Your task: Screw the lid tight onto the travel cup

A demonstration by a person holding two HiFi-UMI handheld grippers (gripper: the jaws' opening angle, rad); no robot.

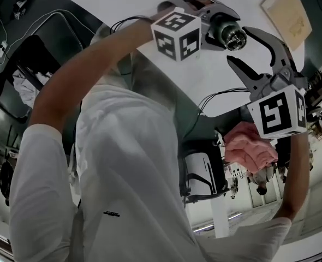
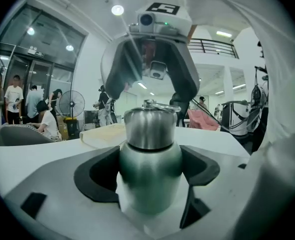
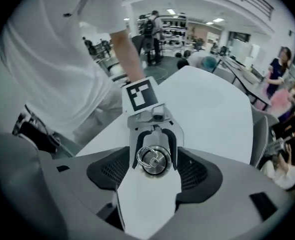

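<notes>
The left claw [image 2: 148, 170] grips the cup [image 2: 150, 149], long axis pointing straight at the right claw [image 3: 152, 174]. That one gapes wide, the lid [image 3: 154, 159] dead ahead at frame centre.

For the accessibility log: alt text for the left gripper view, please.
The left gripper clamps a steel travel cup with its lid on. The right gripper faces it, jaws open just beyond the lid. A white table lies behind.

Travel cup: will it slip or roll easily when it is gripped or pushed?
Probably slippery: the travel cup looks polished, so the pads need firm pressure. Its round sides suggest rolling if laid down. Metal, so likely rigid, not fragile.
</notes>
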